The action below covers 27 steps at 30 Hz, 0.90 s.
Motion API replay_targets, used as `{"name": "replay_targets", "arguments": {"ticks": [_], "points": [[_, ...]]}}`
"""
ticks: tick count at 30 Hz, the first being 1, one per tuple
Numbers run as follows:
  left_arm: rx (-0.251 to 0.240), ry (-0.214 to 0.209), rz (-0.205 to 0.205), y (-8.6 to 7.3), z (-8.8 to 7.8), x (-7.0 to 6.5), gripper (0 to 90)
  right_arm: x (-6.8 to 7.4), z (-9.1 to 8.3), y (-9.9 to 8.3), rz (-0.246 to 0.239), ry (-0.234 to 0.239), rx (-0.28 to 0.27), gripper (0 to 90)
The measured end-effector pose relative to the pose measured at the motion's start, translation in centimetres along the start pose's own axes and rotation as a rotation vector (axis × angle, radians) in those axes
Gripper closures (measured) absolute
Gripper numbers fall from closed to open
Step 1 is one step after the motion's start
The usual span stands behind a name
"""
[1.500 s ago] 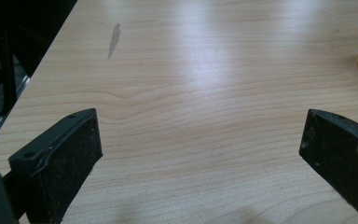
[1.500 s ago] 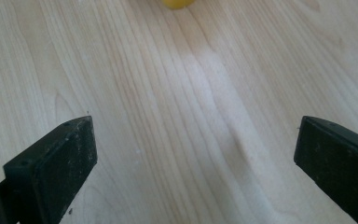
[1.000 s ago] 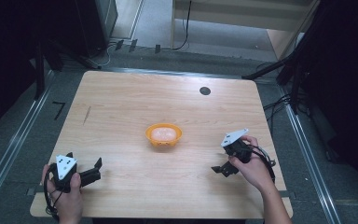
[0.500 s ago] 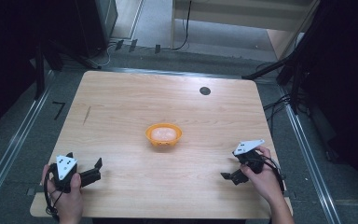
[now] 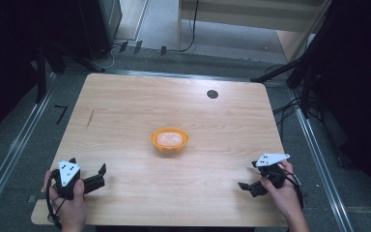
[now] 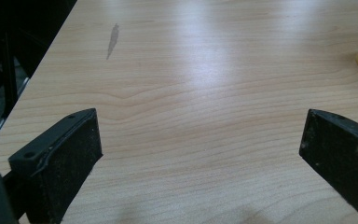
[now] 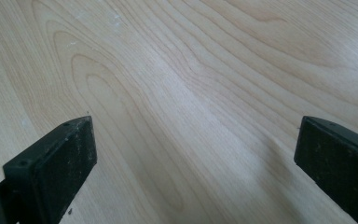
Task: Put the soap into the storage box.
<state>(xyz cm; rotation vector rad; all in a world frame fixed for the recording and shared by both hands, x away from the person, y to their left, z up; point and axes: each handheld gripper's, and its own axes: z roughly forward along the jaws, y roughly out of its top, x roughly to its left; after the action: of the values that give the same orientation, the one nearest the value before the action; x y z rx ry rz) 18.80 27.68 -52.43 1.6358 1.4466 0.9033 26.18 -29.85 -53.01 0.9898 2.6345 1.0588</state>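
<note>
Wooden table [image 5: 125, 121]: one orange bowl [image 5: 169, 140], two grippers, left gripper [image 5: 98, 175] and right gripper [image 5: 249, 185], spread wide.

A light, honey-coloured wooden table [image 5: 125, 116] with wavy darker grain lines carries one short grey smudge [image 5: 90, 119] and a small round black disc [image 5: 212, 94]. At its centre sits a bright orange round plastic bowl [image 5: 170, 140] with pale pinkish-white contents. The left gripper [image 5: 99, 175] and the right gripper [image 5: 248, 180] are matte black, each topped by a white-grey triangular plate with dark dots.
</note>
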Motion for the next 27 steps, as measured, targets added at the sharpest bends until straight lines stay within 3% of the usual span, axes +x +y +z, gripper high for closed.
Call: {"name": "replay_targets", "arguments": {"ticks": [13,27], "points": [[0.000,0.000,0.008,0.0,0.0,-0.1,0.0,-0.1,-1.8,-4.3,0.087,-0.013,-0.112,0.0],[0.001,0.008,0.019,0.0,0.0,-0.2,0.0,-0.2,-4.3,-8.2,0.150,-0.069,-0.216,0.0]]}}
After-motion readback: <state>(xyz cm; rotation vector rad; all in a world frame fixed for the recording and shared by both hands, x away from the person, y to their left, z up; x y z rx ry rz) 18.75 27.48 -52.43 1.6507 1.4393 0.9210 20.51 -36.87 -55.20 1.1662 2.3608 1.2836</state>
